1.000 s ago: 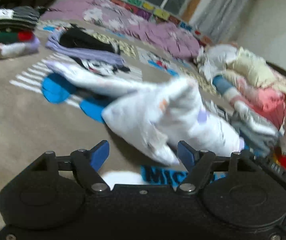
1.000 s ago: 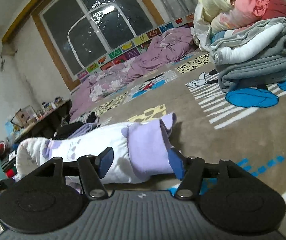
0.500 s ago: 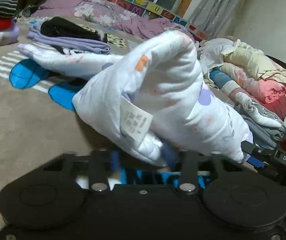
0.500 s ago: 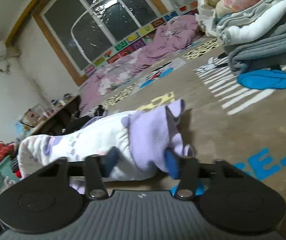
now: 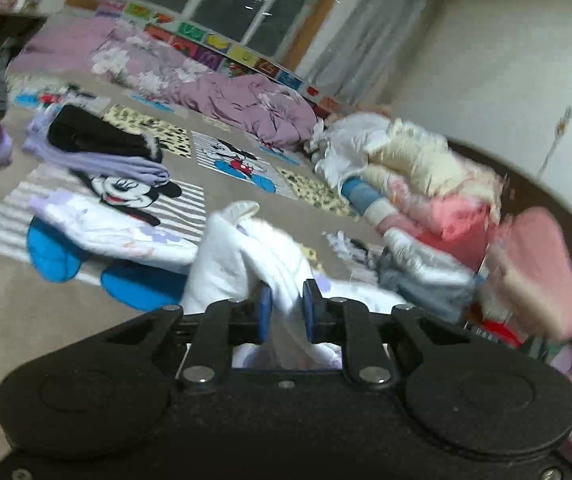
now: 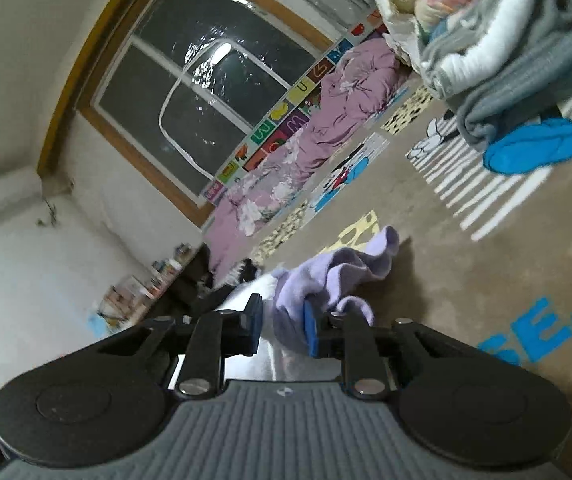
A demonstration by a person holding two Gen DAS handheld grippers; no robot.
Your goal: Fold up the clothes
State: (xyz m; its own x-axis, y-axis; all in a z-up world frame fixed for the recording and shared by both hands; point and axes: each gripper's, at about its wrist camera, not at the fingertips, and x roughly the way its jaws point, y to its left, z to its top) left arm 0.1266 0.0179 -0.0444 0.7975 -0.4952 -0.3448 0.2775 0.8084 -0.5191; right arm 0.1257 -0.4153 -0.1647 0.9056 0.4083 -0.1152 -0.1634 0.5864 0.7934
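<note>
A white fleece garment with pastel prints and a lilac cuff lies on the brown carpet. In the left wrist view its white body rises in front of me, and one sleeve trails left over the Mickey rug. My left gripper is shut on a fold of the white cloth. In the right wrist view my right gripper is shut on the lilac cuff, which bunches just past the blue pads.
An unfolded pile of clothes lies to the right, also in the right wrist view. Folded lilac and black clothes sit at the back left. A purple quilt lies under the window. Shelves stand at the left wall.
Both grippers closed from open onto the garment: the left on the white body, the right on the lilac cuff. Both views have tilted and lifted.
</note>
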